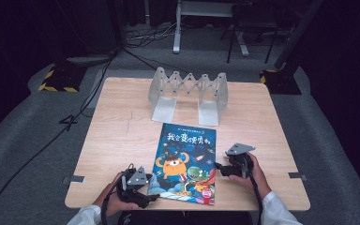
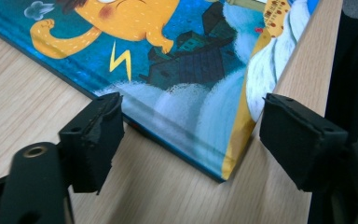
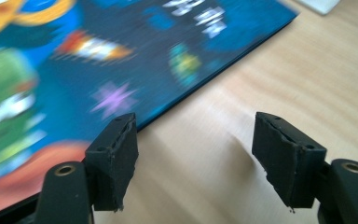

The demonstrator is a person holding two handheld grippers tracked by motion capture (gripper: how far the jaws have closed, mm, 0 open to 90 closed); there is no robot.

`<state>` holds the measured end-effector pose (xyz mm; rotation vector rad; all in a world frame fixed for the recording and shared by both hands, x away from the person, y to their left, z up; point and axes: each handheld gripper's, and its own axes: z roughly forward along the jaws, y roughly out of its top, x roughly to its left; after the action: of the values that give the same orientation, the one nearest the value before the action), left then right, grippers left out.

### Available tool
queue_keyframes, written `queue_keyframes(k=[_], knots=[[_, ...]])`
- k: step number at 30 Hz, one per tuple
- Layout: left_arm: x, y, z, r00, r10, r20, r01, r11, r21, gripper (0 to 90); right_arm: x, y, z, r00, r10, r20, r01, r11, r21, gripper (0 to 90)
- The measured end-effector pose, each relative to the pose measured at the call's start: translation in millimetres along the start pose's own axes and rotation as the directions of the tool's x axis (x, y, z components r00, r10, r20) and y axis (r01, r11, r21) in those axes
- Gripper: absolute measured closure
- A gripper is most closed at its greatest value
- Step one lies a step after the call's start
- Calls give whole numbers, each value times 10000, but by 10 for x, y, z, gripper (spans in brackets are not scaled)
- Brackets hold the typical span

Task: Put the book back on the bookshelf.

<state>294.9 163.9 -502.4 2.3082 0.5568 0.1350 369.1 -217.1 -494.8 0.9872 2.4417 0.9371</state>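
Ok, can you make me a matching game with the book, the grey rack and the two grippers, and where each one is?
Things:
1. picture book
2. grey folding rack
3. left gripper
4. right gripper

Places:
A. at the far side of the table, standing upright
B. at the book's near left corner, jaws open
C. lying flat in the middle, near the front edge
D. beside the book's right edge, jaws open

Pairs: 1-C, 2-A, 3-B, 4-D
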Motion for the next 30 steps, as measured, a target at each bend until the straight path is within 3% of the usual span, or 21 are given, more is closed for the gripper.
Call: queue_keyframes(k=[6, 15, 16, 21, 22, 23, 24, 25, 27, 30], knots=[[-76, 75, 82, 9997, 238, 66, -238, 9997, -42, 267, 93, -215, -210, 9975, -280, -643, 283, 9996, 35, 312], [-108, 120, 128, 9992, 295, 275, -292, 9995, -86, 277, 71, -366, -356, 9954, -207, -939, 220, 9997, 136, 323], [-96, 105, 116, 9995, 77, 309, -72, 9998, -165, 274, 72, -372, -371, 9952, -287, -934, 305, 9994, 188, 326], [-25, 0, 1, 9994, -293, -194, 293, 9996, -9, 208, 85, -405, -442, 9932, -440, -1079, 497, 9975, 502, 327], [-9, -37, -32, 9984, -248, -505, 250, 9997, 32, 208, 87, -409, -453, 9916, -496, -1195, 565, 9969, 550, 324], [-9, -37, -32, 9984, -248, -505, 250, 9997, 32, 212, 87, -409, -453, 9916, -496, -1195, 565, 9969, 550, 324], [6, -64, -49, 9962, -195, -849, 202, 9998, 71, 212, 98, -413, -467, 9904, -559, -1261, 645, 9958, 651, 324], [52, -91, -79, 9944, -475, -943, 471, 9989, -67, 231, 117, -414, -491, 9894, -642, -1303, 756, 9936, 841, 341], [58, -86, -76, 9937, -449, -1027, 448, 9990, -34, 239, 134, -410, -506, 9898, -600, -1290, 729, 9926, 973, 357], [65, -23, -9, 9941, -386, -1018, 386, 9993, -17, 217, 203, -382, -564, 9893, -740, -1253, 938, 9826, 1604, 404]])
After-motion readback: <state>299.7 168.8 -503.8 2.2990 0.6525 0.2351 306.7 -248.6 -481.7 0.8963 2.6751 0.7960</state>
